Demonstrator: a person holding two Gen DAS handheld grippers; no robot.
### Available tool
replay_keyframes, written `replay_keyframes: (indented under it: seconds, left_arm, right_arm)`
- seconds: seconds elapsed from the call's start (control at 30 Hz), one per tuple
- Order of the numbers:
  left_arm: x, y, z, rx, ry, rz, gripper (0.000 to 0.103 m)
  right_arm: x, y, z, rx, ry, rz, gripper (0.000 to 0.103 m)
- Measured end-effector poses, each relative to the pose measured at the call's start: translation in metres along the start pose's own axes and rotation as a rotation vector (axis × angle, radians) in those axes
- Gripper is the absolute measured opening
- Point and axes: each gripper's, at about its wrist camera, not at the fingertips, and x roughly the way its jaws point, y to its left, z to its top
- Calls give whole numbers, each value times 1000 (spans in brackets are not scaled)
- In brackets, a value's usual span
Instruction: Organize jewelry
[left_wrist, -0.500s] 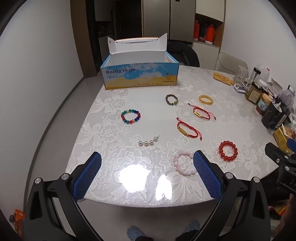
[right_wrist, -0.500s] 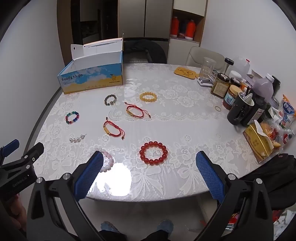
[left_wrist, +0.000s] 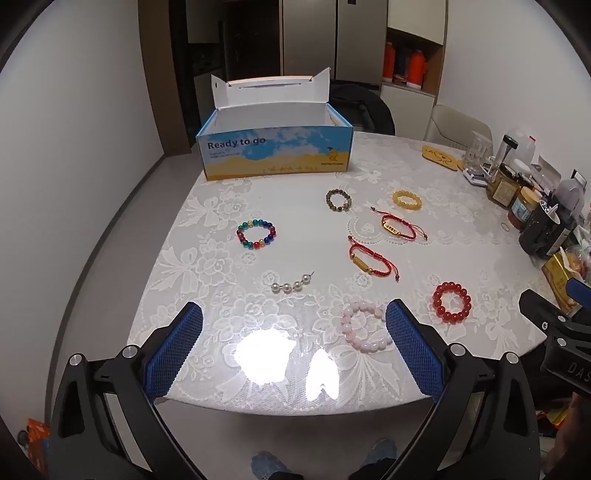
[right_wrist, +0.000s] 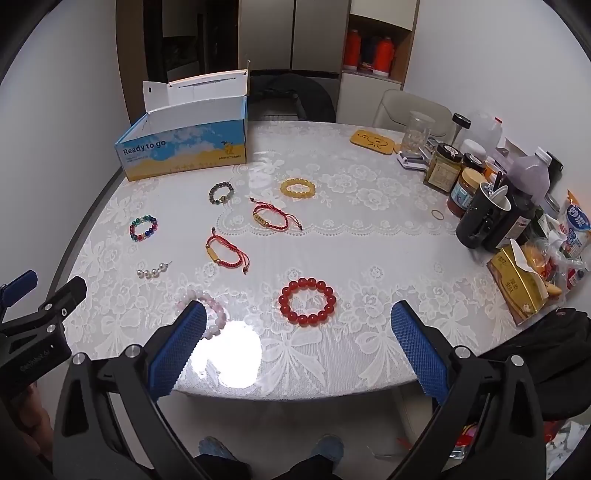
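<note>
Nothing picked yet: both your left gripper (left_wrist: 294, 341) and right gripper (right_wrist: 299, 339) gape wide and empty over the table's near edge, bracelets still out, so drop onto the pink bead bracelet (left_wrist: 364, 325) and carry it to the open box (left_wrist: 275, 147) at the far-left corner.

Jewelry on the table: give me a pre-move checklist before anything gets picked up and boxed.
1. Box lid open, ready to receive: ok.
2. Box inside free of clutter: cannot tell, the floor of it is hidden.
3. Left gripper jaws wide apart, nothing between them: ok.
4. Right gripper jaws wide apart, nothing between them: ok.
5. Nearest pieces lying free of each other: pink bracelet and red bead bracelet sit apart on the tablecloth: ok.
6. Pearl strand closed into a loop: not ok, it lies as a short open row.
</note>
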Motion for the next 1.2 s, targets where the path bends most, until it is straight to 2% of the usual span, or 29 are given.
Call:
replay_keyframes:
  seconds: [0.53, 1.2]
  left_arm:
    - [5, -3, -1, 14, 17, 11, 97]
    - [10, -4, -1, 3, 39, -14, 97]
  right_arm:
    - [10, 6, -1, -9, 22, -4, 96]
    - [14, 7, -1, -11, 31, -1, 96]
